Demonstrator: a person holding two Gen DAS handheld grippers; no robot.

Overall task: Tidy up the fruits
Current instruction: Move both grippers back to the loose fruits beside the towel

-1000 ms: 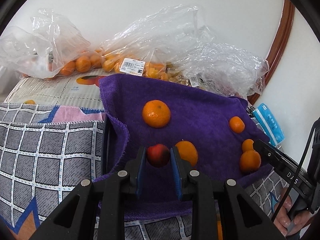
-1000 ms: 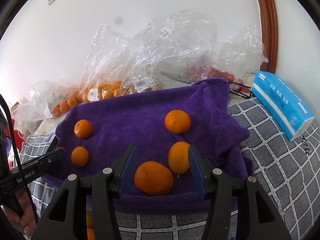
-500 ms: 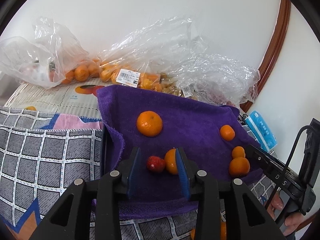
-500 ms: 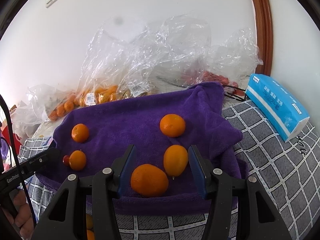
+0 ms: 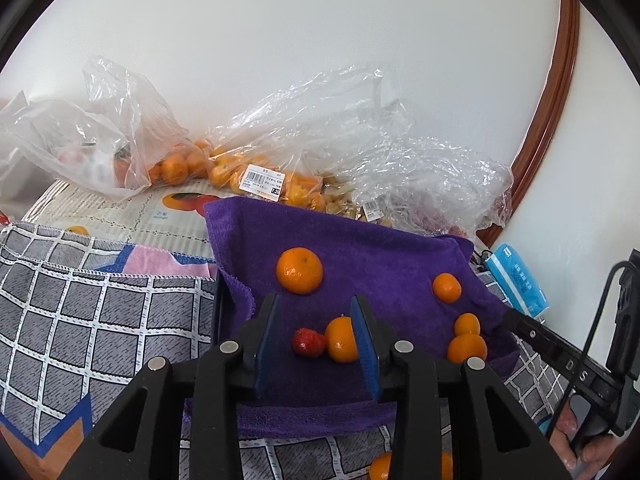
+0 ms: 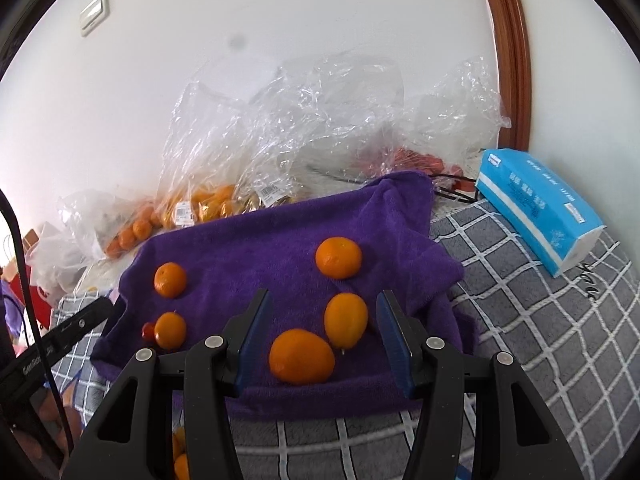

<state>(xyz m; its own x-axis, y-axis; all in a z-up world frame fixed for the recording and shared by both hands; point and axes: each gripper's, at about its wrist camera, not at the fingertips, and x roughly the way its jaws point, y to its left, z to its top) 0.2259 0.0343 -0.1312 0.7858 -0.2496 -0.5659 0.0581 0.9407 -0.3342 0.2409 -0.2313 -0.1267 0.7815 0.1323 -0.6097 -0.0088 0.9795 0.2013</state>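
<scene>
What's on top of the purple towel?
On the purple towel lie five orange fruits, like this round one, plus a small red fruit touching an orange. Nothing is stacked. What's under the towel is covered, apart from the checked cloth around it.

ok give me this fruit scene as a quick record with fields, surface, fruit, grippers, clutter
surface: purple towel spread over a grey checked cloth
fruit on towel: five oranges; one small red strawberry touching an orange
left gripper: open, jaws have just been opening; strawberry lies free on the towel between them
right gripper: open, framing two oranges, one oval, one rounder, pads clear of both
behind towel: clear plastic bags holding more oranges
far right: blue tissue pack
</scene>
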